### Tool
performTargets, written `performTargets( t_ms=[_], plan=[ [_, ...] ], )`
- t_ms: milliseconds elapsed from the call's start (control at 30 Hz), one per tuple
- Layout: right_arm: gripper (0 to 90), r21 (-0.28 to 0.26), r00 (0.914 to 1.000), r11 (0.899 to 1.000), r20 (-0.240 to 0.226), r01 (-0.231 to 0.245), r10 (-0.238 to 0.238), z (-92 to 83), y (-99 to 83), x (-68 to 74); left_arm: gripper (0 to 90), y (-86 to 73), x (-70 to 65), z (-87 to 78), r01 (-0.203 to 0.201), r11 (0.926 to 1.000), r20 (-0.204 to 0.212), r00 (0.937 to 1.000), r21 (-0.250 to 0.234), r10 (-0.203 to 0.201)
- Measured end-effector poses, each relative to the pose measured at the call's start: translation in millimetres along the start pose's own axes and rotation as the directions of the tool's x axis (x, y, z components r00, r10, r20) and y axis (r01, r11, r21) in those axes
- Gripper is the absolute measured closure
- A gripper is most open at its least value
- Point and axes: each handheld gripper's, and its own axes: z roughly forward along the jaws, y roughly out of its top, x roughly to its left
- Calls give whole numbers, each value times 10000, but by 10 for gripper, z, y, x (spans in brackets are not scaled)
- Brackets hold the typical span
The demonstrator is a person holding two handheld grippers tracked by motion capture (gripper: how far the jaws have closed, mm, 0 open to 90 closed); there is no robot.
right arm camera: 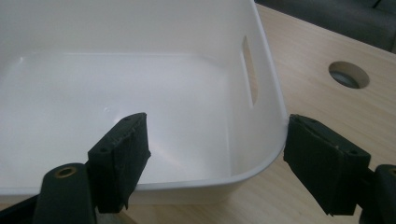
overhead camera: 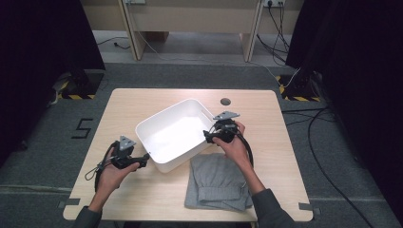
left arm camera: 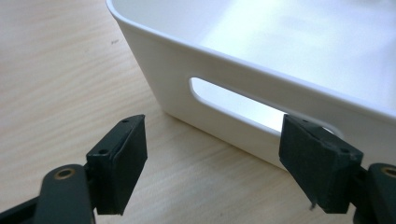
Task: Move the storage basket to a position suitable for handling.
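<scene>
White bin (overhead camera: 173, 135) sits at table (overhead camera: 142, 102) centre. Left claw (overhead camera: 142, 156) released, near bin's handle slot (left arm camera: 243, 105). Right claw (overhead camera: 208, 135) released, straddling bin corner. Grey cloth (overhead camera: 217, 183) just beside bin.

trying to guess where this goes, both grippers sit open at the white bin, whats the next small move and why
Probably close the right gripper on the near corner rim of the white bin: its open jaws already straddle that rim. The left gripper is open just short of the handle slot, so it may ease forward to grip there. The bin is empty and the folded grey garment lies beside it.
</scene>
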Motion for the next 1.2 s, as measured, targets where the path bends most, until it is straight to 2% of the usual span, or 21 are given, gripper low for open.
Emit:
performTargets(
  t_ms=[133,167,200,300,333,367,400,500,633,667,733,767,833,867,900,933,967,1033,1100,1167,1200],
  plan=[
    [224,-133,9992,9998,382,-140,145,-106,-93,-48,237,59,-35,86,254,9997,103,9996,-49,-253],
    [224,-133,9992,9998,382,-140,145,-106,-93,-48,238,59,-35,86,254,9997,103,9996,-49,-253],
    [220,-289,9986,9988,349,-384,394,-141,-141,-77,239,100,-28,135,323,9995,-42,9995,-44,-323],
    [204,-441,9969,9964,266,-726,738,-150,-181,-108,243,111,-17,176,547,9984,-10,9985,-154,-548],
    [207,-481,9965,9956,206,-799,809,-147,-194,-131,240,79,9,195,950,9950,327,9950,-321,-940],
    [211,-488,9955,9945,156,-930,939,-147,-201,-138,228,79,9,195,950,9950,327,9950,-321,-940],
    [214,-568,9945,9930,108,-1036,1043,-147,-217,-147,225,-33,15,155,1228,9922,807,9894,-238,-1205],
    [213,-813,9951,9918,60,-982,990,-148,-247,-153,210,-211,-34,30,1071,9941,1111,9883,-166,-1047],
    [224,-851,9935,9900,45,-1127,1135,-126,-250,-161,210,-348,-224,-99,706,9971,1729,9828,-291,-645],
    [223,-853,9934,9899,67,-1134,1144,-117,-248,-155,210,-341,-292,-102,563,9978,1884,9809,-354,-487],
    [224,-836,9944,9912,182,-1026,1045,-111,-242,-147,229,-290,-424,-73,318,9985,2304,9729,-444,-207],
    [225,-826,9945,9914,202,-1012,1032,-112,-242,-143,236,-253,-484,-44,268,9985,2355,9718,-477,-148],
    [227,-828,9946,9916,213,-995,1016,-115,-243,-139,272,-209,-528,-14,131,9988,2248,9744,-462,-24],
    [235,-844,9951,9920,252,-936,960,-121,-244,-137,301,-121,-572,56,33,9984,1975,9803,-569,81],
    [246,-845,9956,9926,274,-875,901,-123,-243,-142,267,-121,-572,56,33,9984,1975,9803,-569,81],
    [259,-881,9956,9927,370,-821,856,-129,-247,-148,250,-47,-560,124,146,9990,1831,9831,-428,-65],
    [264,-933,9958,9928,458,-752,797,-132,-251,-156,266,-22,-550,146,122,9987,1756,9845,-494,-34],
    [264,-1009,9938,9914,659,-830,900,-150,-272,-169,339,11,-525,188,332,9966,1707,9851,-753,-199],
    [288,-1070,9929,9901,675,-905,981,-168,-303,-205,353,46,-487,233,736,9941,1977,9786,-796,-566],
    [328,-1151,9896,9854,561,-1255,1325,-209,-353,-245,345,57,-479,247,830,9934,2056,9765,-798,-651],
    [331,-1254,9871,9808,397,-1492,1553,-228,-393,-275,346,91,-476,281,959,9919,2171,9732,-833,-759]
  ],
)
